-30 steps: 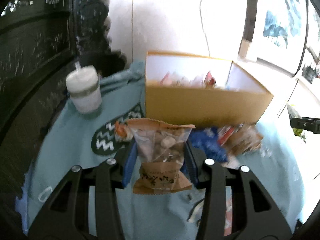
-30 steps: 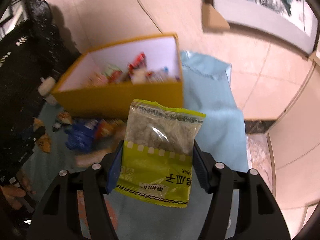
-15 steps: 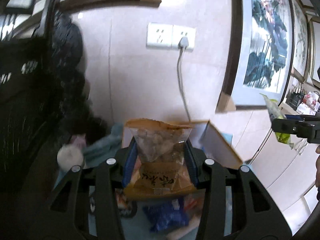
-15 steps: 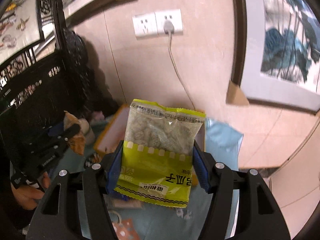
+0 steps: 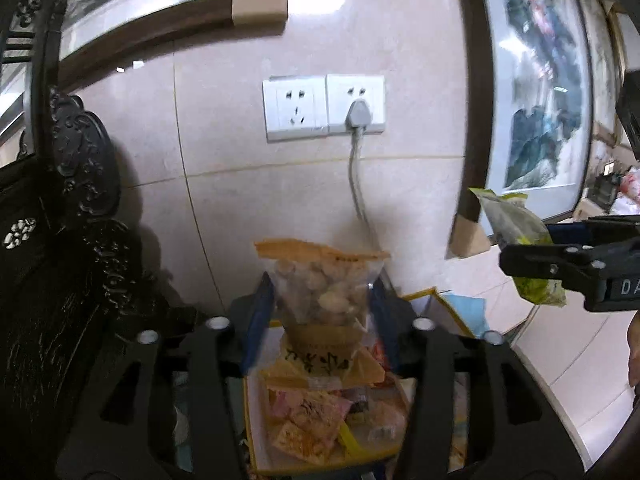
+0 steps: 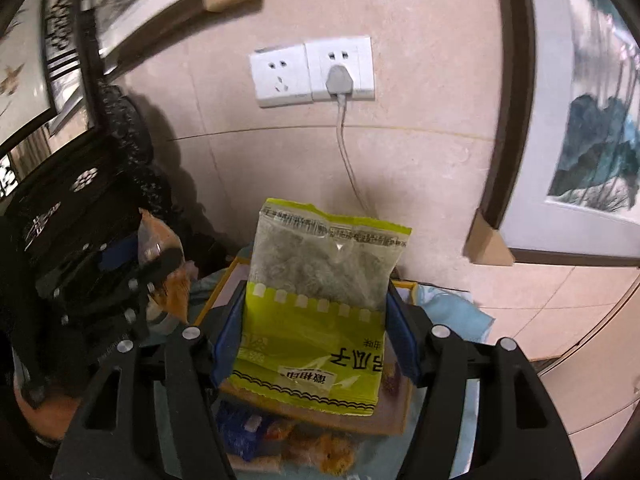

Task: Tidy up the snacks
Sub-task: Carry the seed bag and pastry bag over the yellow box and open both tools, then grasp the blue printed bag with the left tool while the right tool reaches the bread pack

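The left gripper (image 5: 322, 300) jaws, just opening, stand apart around a crinkly brown nut pouch (image 5: 322, 284) over the yellow cardboard box (image 5: 256, 432) — the right gripper (image 6: 316, 316) jaws, also widening, still flank a glossy green seed packet (image 6: 320, 300)

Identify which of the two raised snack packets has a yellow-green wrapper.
The packet between the right claw's fingers: its green packet shows printed characters and dark seeds. The left claw's brown packet holds pale nuts.
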{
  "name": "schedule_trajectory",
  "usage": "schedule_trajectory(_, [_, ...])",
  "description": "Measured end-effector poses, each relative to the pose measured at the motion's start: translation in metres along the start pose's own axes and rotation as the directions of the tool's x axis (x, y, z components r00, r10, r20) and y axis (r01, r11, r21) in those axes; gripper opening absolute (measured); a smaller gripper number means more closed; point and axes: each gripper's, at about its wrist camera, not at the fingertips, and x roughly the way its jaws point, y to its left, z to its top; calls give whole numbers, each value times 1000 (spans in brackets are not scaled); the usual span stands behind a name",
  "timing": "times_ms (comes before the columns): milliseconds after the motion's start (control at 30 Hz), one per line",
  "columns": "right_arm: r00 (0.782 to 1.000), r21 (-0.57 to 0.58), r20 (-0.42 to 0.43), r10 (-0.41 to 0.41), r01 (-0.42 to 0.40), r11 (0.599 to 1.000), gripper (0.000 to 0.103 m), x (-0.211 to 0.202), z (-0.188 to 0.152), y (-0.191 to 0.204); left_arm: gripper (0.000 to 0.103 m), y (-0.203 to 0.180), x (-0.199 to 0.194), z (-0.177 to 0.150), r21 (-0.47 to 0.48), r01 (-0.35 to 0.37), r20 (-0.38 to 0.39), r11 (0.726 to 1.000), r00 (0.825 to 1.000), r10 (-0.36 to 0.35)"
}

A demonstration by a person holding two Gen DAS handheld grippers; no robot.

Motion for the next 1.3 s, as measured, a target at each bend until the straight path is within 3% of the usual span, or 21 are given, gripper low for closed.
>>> schedule_trajectory(33, [1000, 23, -19, -3, 4, 1000, 76, 12, 3, -4, 95, 1, 13, -1, -12, -8, -22, 1000, 1000, 8])
schedule_trajectory(67, [998, 43, -49, -31, 34, 999, 82, 26, 4, -10, 100, 2, 20, -3, -24, -28, -37, 999, 999, 27])
schedule_trajectory(133, [995, 44, -71, -76, 79, 996, 85, 39, -2, -17, 100, 8, 30, -11, -44, -46, -80, 998, 996, 42])
schedule_trajectory(300, [991, 46, -122, -61, 67, 997, 85, 45, -46, -32, 99, 21, 25, -52, -42, -48, -113, 998, 993, 43])
schedule_trajectory(500, [976, 28, -213, -48, 56, 998, 85, 41, -136, -34, 99, 23, 5, -133, -96, -27, -166, 995, 986, 11])
schedule_trajectory(600, [971, 40, -239, -28, 39, 998, 85, 38, -176, -27, 99, 10, -6, -170, -72, 3, -186, 997, 982, -17])
schedule_trajectory(733, [941, -62, -329, -77, 60, 996, 85, 59, -215, -5, 99, -10, -7, -211, -1, 26, -249, 1000, 968, -26])
schedule_trajectory(1100, [903, -65, -419, -93, 72, 995, 85, 121, -229, 9, 99, -19, 37, -239, 34, 17, -348, 999, 937, -5])
schedule_trajectory(1200, [882, -60, -463, -85, 65, 996, 81, 136, -238, 9, 98, -21, 45, -250, 38, 28, -375, 999, 927, -12])
schedule_trajectory(1300, [893, -104, -440, -99, 58, 993, 71, 137, -242, 15, 86, -27, 50, -264, 75, 51, -409, 996, 912, -16])
